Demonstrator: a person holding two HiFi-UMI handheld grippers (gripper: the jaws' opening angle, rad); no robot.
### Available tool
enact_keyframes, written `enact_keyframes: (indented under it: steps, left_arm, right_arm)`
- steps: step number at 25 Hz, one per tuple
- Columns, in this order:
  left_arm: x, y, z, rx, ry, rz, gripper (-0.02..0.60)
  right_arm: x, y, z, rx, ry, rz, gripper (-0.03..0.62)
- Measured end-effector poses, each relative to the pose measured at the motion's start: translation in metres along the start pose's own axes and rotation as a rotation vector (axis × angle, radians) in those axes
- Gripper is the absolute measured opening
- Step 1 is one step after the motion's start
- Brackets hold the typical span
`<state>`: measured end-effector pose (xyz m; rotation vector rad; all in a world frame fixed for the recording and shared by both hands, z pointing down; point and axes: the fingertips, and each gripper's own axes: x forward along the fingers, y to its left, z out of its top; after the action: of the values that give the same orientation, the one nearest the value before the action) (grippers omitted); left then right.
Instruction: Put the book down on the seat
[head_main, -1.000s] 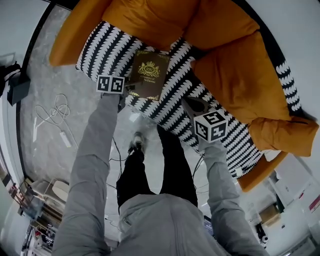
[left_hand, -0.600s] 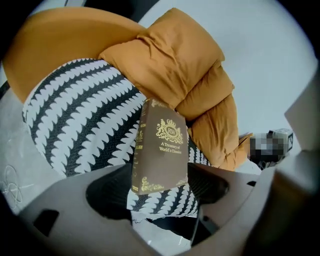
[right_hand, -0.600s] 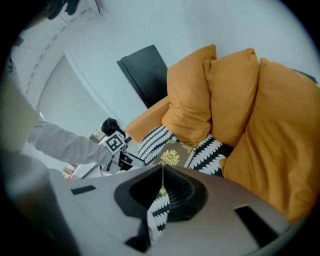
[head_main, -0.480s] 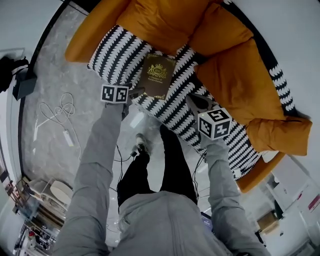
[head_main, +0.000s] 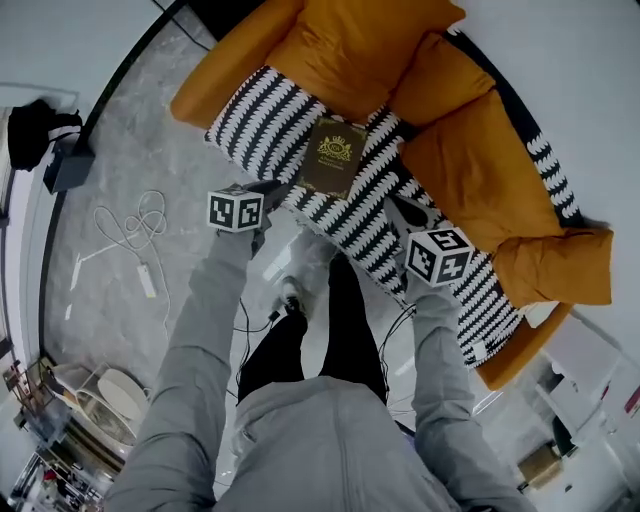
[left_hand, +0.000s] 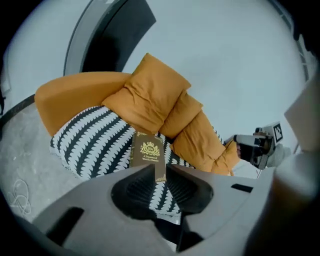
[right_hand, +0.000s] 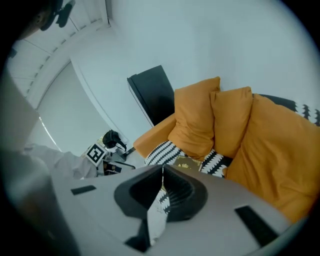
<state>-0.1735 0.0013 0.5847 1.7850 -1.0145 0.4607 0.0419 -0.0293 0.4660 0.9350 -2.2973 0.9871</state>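
One book (head_main: 335, 157) is laid flat, cover up, on the striped seat (head_main: 258, 112), beside the orange cushions (head_main: 480, 165). Left gripper (left_hand: 160, 171): held clear of the book, jaws just drawn in to a narrow slit, nothing between them. Right gripper (right_hand: 162, 174): jaws pressed together, empty.

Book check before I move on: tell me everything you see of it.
The book is slim and dark brown, with a gold crest, gold title lettering and gold corner ornaments. It lies flat, closed, cover up, on the black-and-white patterned seat, just before the orange cushions. Only the seat visibly touches it.
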Motion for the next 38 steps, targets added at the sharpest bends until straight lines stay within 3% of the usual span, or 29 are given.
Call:
enact_keyframes:
  steps: [6, 15, 25, 38]
  left_arm:
    - [-0.048, -0.050, 0.026, 0.177, -0.060, -0.031, 0.043]
    - [-0.144, -0.121, 0.061, 0.353, -0.264, -0.051, 0.026]
    - [-0.249, -0.186, 0.051, 0.618, -0.403, -0.003, 0.026]
    - [-0.353, -0.266, 0.043, 0.785, -0.577, 0.025, 0.026]
  right_arm:
    - [-0.046, 0.022, 0.037, -0.077, -0.093, -0.060, 0.031]
    - [-0.117, 0.076, 0.062, -0.204, -0.189, -0.116, 0.029]
    - [-0.204, 0.159, 0.082, -0.383, -0.333, -0.175, 0.029]
    - [-0.302, 0.242, 0.074, -0.488, -0.482, -0.239, 0.029]
